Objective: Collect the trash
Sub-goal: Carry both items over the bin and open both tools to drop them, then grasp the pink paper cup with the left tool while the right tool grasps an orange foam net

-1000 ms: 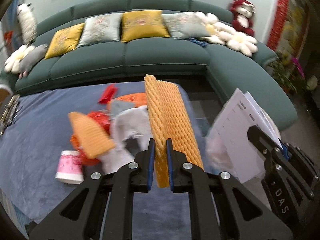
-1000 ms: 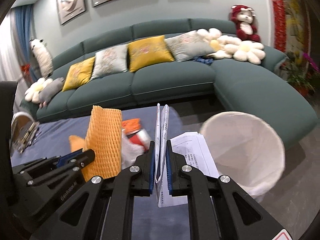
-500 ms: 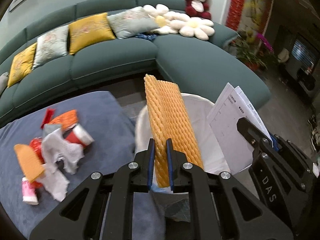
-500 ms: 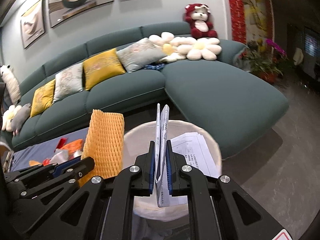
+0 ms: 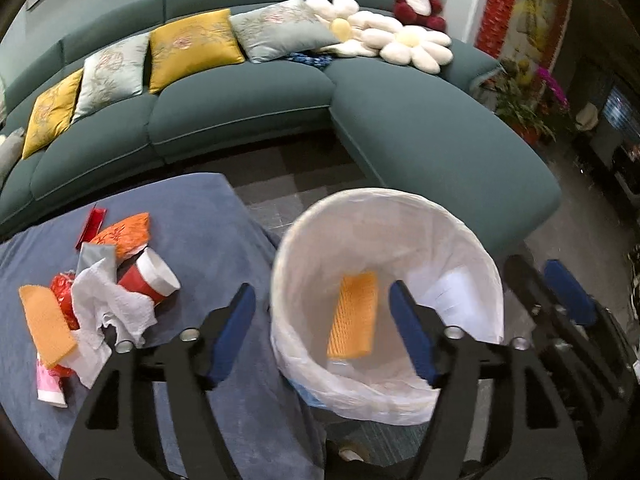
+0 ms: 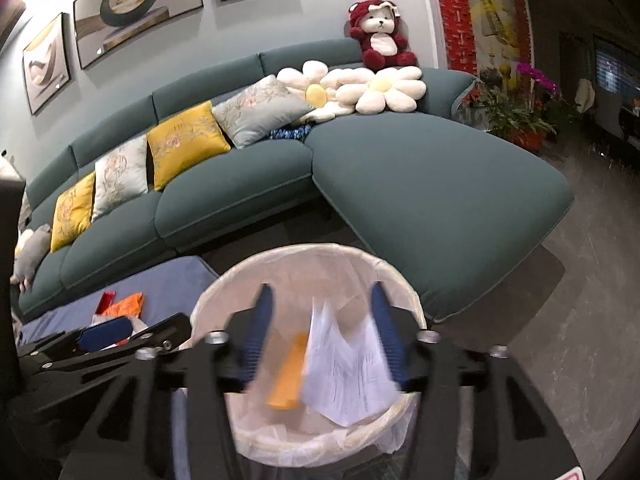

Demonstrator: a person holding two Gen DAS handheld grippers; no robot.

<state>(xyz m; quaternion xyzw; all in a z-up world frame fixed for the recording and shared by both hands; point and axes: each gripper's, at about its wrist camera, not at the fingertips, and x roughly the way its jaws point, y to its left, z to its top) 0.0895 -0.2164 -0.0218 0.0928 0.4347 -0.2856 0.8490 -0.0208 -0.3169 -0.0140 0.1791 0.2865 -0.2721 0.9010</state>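
The left gripper (image 5: 320, 320), clamped on the orange foam net (image 5: 353, 315) a second ago, is now opening, its jaws touching nothing; the net is lying inside the lined bin (image 5: 472, 240). The right gripper (image 6: 320, 332) is likewise opening; its released papers (image 6: 344, 364) are dropping, blurred, into the bin beside the net, while other trash (image 5: 104, 300) is remaining on the blue table (image 5: 208, 216).

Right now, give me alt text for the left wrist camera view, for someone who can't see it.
The left gripper, jaws opening and empty, hangs over a white-lined trash bin where an orange foam net sleeve is dropping in beside white paper. To the left, more trash, including a red paper cup and crumpled tissue, lies on a blue-covered table before a green sofa.
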